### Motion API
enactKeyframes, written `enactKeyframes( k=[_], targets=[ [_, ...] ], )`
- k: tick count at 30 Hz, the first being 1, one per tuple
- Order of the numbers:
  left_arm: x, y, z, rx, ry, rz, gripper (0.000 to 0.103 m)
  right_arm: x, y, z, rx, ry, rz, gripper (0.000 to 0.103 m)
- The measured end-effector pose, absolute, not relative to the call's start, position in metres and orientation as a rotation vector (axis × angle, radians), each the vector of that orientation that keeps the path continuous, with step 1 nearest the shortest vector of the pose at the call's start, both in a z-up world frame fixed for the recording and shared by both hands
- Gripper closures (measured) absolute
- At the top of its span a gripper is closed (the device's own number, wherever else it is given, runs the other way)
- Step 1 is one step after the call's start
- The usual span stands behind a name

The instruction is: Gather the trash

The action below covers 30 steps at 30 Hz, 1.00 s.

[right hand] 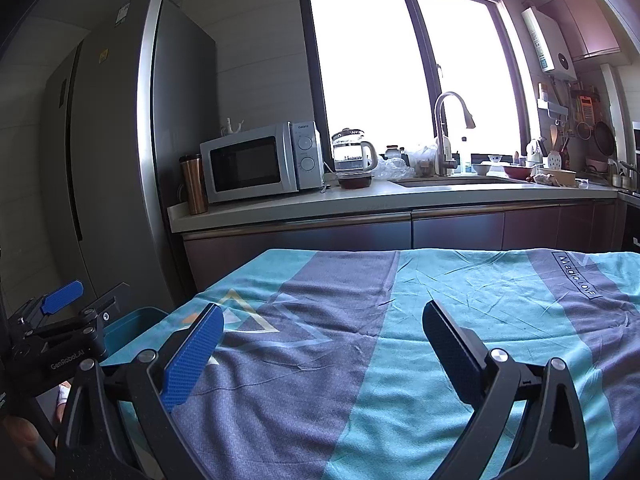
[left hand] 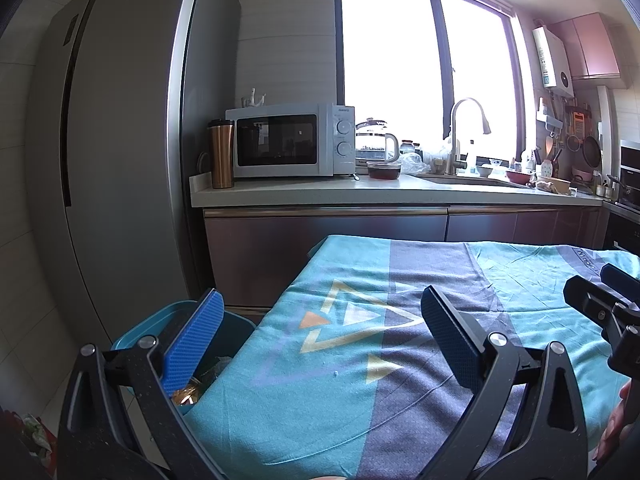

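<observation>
A teal bin (left hand: 136, 330) stands on the floor at the left end of the table, with crumpled wrappers (left hand: 188, 394) inside it. My left gripper (left hand: 320, 338) hovers open over the table's left edge, its left finger above the bin, and nothing lies between its fingers. My right gripper (right hand: 320, 344) is open too, above the middle of the teal and grey tablecloth (right hand: 360, 320), holding nothing. The left gripper (right hand: 64, 312) shows at the left edge of the right wrist view, with the bin's rim (right hand: 132, 322) beside it. The right gripper's body (left hand: 600, 304) shows at the right edge of the left wrist view.
Behind the table runs a kitchen counter (left hand: 400, 194) with a microwave (left hand: 290, 140), a copper tumbler (left hand: 221, 154), a glass kettle (left hand: 376, 140), a dark food container (left hand: 384, 169) and a sink faucet (left hand: 466, 132). A tall grey fridge (left hand: 120, 140) stands at the left.
</observation>
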<state>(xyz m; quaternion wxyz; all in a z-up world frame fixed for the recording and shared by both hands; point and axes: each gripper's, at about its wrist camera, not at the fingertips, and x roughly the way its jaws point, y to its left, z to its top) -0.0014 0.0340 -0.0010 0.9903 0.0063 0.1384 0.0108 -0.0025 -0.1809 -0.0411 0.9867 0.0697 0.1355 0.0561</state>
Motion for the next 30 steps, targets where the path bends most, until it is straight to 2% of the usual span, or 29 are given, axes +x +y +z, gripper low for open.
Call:
enactKeyframes(
  k=[30],
  targets=[
    [0.0001,0.034,-0.0022,0.013,0.28,0.022,0.006,-0.0042,-0.1814,-0.0402,0.142,0.269,0.105,0.007]
  ],
)
